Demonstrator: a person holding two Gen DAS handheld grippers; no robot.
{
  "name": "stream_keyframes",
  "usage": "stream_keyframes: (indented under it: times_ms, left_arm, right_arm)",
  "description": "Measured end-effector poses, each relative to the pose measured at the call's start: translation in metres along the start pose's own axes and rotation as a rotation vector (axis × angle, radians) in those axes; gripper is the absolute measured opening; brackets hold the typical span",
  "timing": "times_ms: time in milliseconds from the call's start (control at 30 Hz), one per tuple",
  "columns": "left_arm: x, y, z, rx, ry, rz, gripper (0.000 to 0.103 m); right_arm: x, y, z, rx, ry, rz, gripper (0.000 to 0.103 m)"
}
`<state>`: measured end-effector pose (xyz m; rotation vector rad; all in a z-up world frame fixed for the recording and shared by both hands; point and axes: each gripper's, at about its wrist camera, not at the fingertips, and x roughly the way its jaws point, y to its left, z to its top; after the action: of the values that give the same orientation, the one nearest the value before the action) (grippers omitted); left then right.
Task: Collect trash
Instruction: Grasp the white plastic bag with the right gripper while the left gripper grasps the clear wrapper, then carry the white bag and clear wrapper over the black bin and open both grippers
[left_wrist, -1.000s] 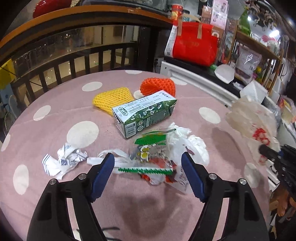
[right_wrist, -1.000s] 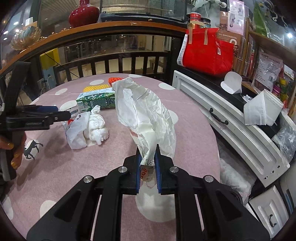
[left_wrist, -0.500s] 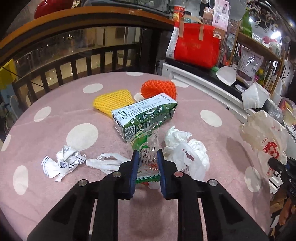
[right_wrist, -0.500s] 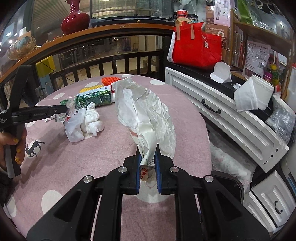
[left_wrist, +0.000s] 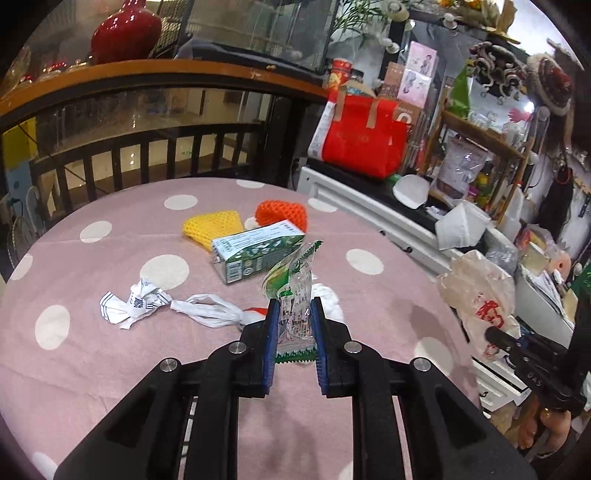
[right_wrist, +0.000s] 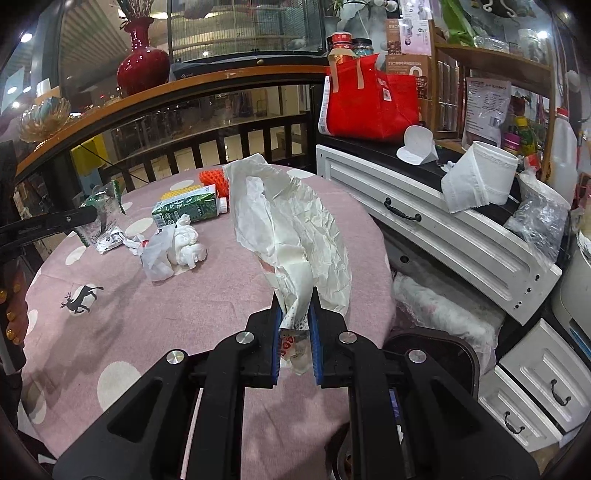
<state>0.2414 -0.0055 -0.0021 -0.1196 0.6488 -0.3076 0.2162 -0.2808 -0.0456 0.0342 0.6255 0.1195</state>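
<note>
The left gripper (left_wrist: 294, 325) has its jaws clamped on a clear green-printed snack wrapper (left_wrist: 295, 291), lifted off the pink polka-dot surface (left_wrist: 92, 354), while the right gripper (right_wrist: 294, 325) is clamped on the neck of a crumpled white plastic bag (right_wrist: 291, 229) that looks like the collecting bag. The job seems barely begun. A green carton (left_wrist: 258, 254), yellow foam net (left_wrist: 212, 227), orange foam net (left_wrist: 282, 214), crumpled printed paper (left_wrist: 135, 301) and a white tissue wad (right_wrist: 186, 247) still lie there.

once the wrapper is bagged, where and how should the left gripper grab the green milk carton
Judging from its pose, take the green milk carton across its two long side faces near the middle, coming down from above. It lies flat on its side on the tablecloth, long axis running left to right, so those faces are parallel and exposed. The gabled end by the orange foam net is tapered and more likely to slip.
</note>
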Motion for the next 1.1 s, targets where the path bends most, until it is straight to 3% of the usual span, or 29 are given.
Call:
stream_keyframes:
  times_ms: [300, 533, 833, 1100]
  left_arm:
    - [-0.027, -0.053, -0.009, 0.069, -0.054, -0.087, 0.017]
    - [-0.028, -0.089, -0.021, 0.104, -0.037, -0.174, 0.017]
    - [-0.018, -0.132, -0.034, 0.141, 0.014, -0.279, 0.017]
    - [-0.003, -0.173, -0.044, 0.191, 0.069, -0.351, 0.017]
  right_arm:
    - [-0.029, -0.028, -0.015, 0.043, -0.020, -0.042, 0.014]
    - [-0.045, -0.060, -0.033, 0.098, -0.001, -0.092, 0.014]
    - [-0.042, -0.120, -0.069, 0.229, 0.078, -0.156, 0.014]
    - [-0.007, -0.161, -0.106, 0.343, 0.221, -0.172, 0.014]
